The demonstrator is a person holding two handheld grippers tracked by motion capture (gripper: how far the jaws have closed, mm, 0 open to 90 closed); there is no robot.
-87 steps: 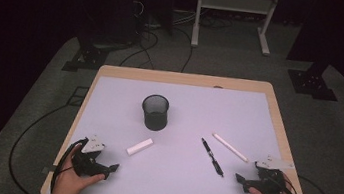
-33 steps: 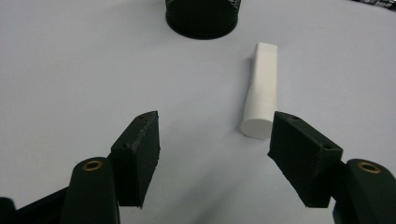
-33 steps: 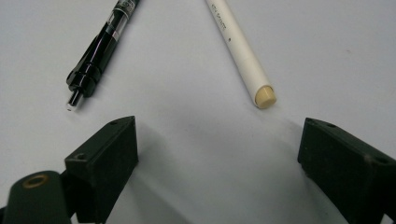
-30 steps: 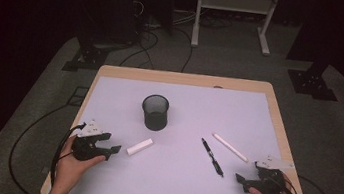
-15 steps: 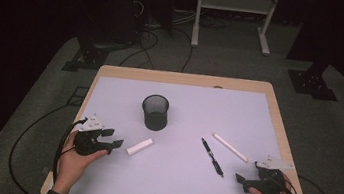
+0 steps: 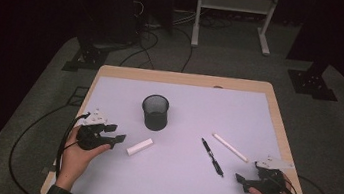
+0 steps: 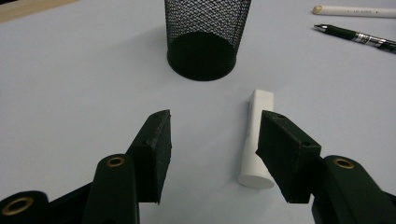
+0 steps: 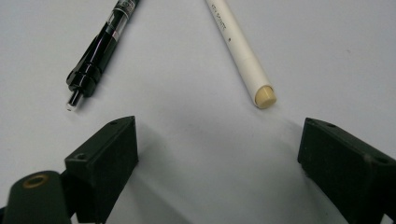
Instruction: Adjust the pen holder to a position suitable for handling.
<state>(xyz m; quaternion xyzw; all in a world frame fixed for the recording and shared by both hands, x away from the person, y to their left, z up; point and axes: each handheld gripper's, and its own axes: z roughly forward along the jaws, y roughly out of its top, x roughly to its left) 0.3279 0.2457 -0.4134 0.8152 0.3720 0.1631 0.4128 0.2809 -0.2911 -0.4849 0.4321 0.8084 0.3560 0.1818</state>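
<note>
A short white stick (image 6: 139,146) lies on the pale table mat left of centre, below a black mesh cup (image 6: 155,112). My left gripper (image 6: 116,133) sits just left of the stick, jaws open. In the left gripper view the stick (image 7: 260,100) lies ahead, partly behind the right-hand jaw, with the cup (image 7: 205,37) beyond. The left gripper (image 7: 215,121) has just been closing its jaws, with nothing pressed between them. My right gripper (image 6: 241,178) rests open near the front right. Ahead of the right gripper (image 8: 219,126) lie a black pen (image 8: 102,46) and a white pen (image 8: 238,51).
The black pen (image 6: 212,157) and the white pen (image 6: 230,147) lie right of centre. The table's wooden rim (image 6: 277,121) frames the mat (image 6: 209,107). Cables trail off the left edge; stands and a rack sit on the floor beyond.
My left hand has shifted up from the front edge and right toward the white stick, its jaws narrowing. The right hand has stayed put.
</note>
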